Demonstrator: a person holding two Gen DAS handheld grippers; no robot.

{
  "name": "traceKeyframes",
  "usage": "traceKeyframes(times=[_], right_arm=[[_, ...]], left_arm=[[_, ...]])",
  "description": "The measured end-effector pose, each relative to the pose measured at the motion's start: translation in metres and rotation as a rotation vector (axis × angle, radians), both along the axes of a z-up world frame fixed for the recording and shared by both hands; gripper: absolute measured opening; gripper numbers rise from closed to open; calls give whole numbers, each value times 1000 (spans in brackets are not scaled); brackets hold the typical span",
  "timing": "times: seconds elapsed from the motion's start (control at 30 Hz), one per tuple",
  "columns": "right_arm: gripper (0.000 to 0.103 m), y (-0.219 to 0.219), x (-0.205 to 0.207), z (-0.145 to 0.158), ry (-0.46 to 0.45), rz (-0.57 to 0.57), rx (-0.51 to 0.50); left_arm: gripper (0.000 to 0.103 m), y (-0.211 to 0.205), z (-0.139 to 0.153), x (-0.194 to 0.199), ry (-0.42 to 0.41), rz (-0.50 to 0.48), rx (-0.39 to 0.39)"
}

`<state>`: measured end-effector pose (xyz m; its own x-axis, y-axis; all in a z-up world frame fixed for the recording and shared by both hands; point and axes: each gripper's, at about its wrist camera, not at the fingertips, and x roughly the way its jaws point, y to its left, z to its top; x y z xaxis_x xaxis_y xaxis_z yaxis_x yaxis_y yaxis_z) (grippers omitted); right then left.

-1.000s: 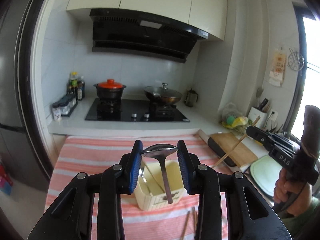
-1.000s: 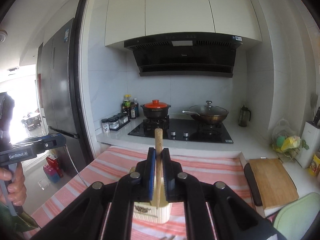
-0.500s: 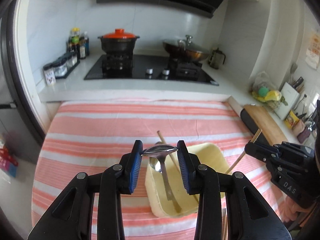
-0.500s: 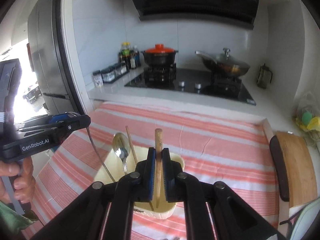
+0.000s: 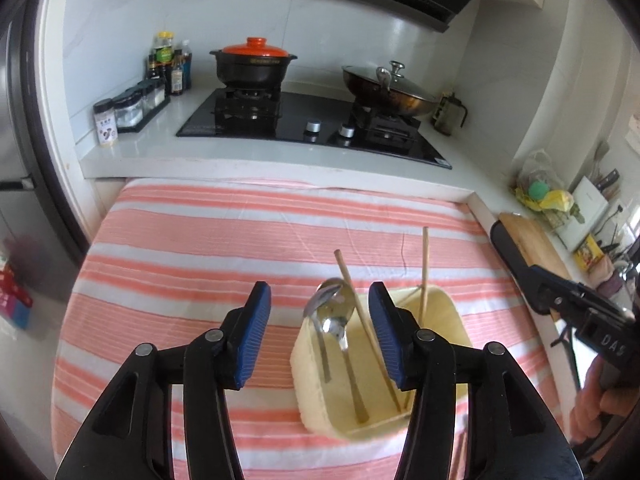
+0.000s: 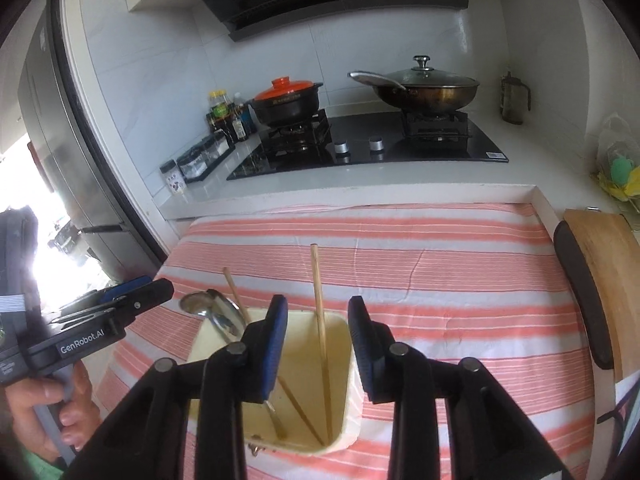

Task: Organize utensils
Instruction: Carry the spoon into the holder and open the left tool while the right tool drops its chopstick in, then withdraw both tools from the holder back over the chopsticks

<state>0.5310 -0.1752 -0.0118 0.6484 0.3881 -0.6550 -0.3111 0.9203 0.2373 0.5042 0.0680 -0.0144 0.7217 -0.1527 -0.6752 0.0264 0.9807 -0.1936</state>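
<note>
Now: release step | left gripper (image 5: 319,334) jaws just opening, empty | right gripper (image 6: 317,346) likewise, chopstick (image 6: 320,312) free between | spoons (image 5: 334,312) in cream holder (image 5: 448,312), 5 o'clock on surface (image 5: 200,240) | next: withdraw upward, clearing handles.

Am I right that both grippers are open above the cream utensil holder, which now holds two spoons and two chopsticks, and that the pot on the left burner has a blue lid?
Not quite: the lid of the pot is orange-red, as the left wrist view shows. The rest holds: the left gripper and right gripper are open above the cream utensil holder, which holds two spoons and two chopsticks.
</note>
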Motion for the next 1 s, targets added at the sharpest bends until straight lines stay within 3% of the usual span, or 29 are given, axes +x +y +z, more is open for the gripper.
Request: traceKeyframes(times=[0.1,0.23,0.37,0.5,0.6,0.67,1.0], right_arm=[[34,-20,-52,23,-49,33,0],[42,-53,-145,20,-90,75,-86],[42,-83,-241,-32,-113,-56,-221],[42,-97,-327,-97,-63,-188,-191],[42,-96,-374,-130,-59,-241,-235],[42,-97,-392,-140,-45,-232,-242],[42,-111,-411,-141,-45,-256,-180]], left_arm=[[72,13,7,-59,-12,-41,11],[78,24,-19,-155,23,-92,40],[78,19,-72,-243,84,-85,41],[78,1,-122,-307,134,-55,26],[78,-9,-144,-330,171,-62,-26],[78,-16,-150,-337,187,-78,-20],[79,-12,-127,-362,126,-61,-5]])
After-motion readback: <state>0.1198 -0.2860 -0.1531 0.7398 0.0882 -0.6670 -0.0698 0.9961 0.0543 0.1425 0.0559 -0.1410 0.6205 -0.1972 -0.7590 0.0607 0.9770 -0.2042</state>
